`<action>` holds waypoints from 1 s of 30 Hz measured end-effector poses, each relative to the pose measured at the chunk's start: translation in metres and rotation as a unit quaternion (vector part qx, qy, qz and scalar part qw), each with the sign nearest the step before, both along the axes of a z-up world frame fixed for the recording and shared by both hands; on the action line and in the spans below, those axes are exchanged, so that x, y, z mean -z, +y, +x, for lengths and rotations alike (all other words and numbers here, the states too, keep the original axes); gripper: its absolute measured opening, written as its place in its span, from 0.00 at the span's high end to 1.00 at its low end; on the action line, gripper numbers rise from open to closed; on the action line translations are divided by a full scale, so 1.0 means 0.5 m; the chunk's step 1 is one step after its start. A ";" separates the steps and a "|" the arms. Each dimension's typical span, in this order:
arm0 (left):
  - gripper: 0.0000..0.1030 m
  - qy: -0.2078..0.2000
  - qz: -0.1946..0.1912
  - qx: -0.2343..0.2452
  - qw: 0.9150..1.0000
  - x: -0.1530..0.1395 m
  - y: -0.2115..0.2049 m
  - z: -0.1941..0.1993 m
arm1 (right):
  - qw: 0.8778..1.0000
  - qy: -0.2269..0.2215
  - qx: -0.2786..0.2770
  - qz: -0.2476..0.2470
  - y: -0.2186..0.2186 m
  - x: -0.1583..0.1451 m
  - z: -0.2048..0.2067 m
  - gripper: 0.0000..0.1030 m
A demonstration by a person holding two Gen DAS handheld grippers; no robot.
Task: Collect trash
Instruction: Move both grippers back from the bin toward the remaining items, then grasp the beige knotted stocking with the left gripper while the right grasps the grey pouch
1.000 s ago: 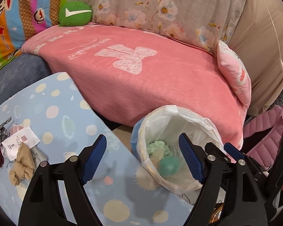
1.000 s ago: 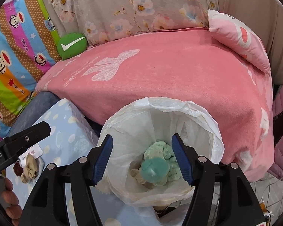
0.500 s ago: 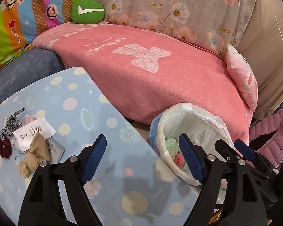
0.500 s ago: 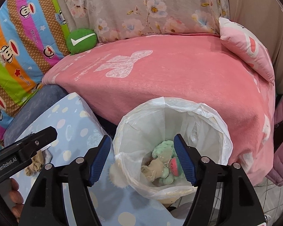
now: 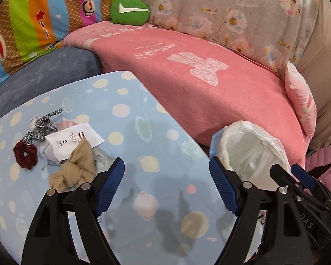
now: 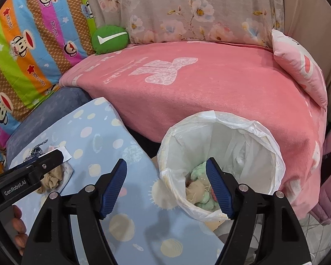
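Several scraps lie clustered on the spotted blue surface (image 5: 130,132), well to the left of the lined bin (image 6: 222,161): a dark red scrunchie (image 5: 25,155), a speckled cord (image 5: 40,125), a white receipt (image 5: 74,140) and a tan knotted cloth (image 5: 75,170). Over the last second both views have swung leftward off the bin, so this pile now fills more of the left camera. The left tool (image 5: 166,184) hangs wide open and empty, just right of the tan cloth. The right tool (image 6: 166,187) is likewise spread wide, holding nothing, straddling the bin's left rim. Inside the bin sit green and beige wads (image 6: 198,190), so one drop looks finished and the pile is probably next.
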State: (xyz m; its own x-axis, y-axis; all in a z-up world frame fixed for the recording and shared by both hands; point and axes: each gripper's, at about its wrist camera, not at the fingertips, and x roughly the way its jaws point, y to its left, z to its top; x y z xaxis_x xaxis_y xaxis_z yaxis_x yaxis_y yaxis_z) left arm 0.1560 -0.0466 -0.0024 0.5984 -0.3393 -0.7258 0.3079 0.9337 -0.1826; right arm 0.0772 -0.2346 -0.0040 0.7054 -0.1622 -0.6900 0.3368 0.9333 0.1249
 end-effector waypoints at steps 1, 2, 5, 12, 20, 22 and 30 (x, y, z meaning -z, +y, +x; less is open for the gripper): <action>0.27 0.000 0.003 -0.004 1.000 0.002 0.008 -0.001 | 1.000 0.001 -0.003 -0.001 0.007 0.000 0.001 0.30; 0.27 0.000 0.006 -0.009 1.000 0.005 0.019 -0.003 | 1.000 0.001 -0.005 -0.001 0.015 0.001 0.002 0.30; 0.26 0.003 0.008 -0.024 1.000 0.012 0.053 -0.005 | 1.000 0.002 -0.016 0.002 0.039 0.003 0.002 0.30; 0.19 0.003 0.035 -0.062 0.997 0.034 0.134 -0.006 | 0.999 0.008 -0.048 0.008 0.113 0.017 0.007 0.30; 0.18 0.036 0.031 -0.094 0.994 0.090 0.245 0.014 | 0.997 0.020 -0.077 0.021 0.190 0.045 0.023 0.30; 0.19 0.047 0.028 -0.100 0.994 0.108 0.267 0.020 | 0.996 0.024 -0.083 0.026 0.209 0.057 0.029 0.30; 0.28 0.072 0.010 -0.094 0.993 0.155 0.300 0.055 | 0.993 0.049 -0.100 0.041 0.266 0.114 0.068 0.30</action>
State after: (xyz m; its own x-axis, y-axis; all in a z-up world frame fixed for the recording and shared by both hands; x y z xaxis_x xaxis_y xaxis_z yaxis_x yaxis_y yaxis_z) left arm 0.1834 0.1036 -0.0799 0.5389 -0.2168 -0.8140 0.1001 0.9760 -0.1936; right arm 0.1111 -0.1018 -0.0610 0.6471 0.0345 -0.7616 0.1597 0.9707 0.1797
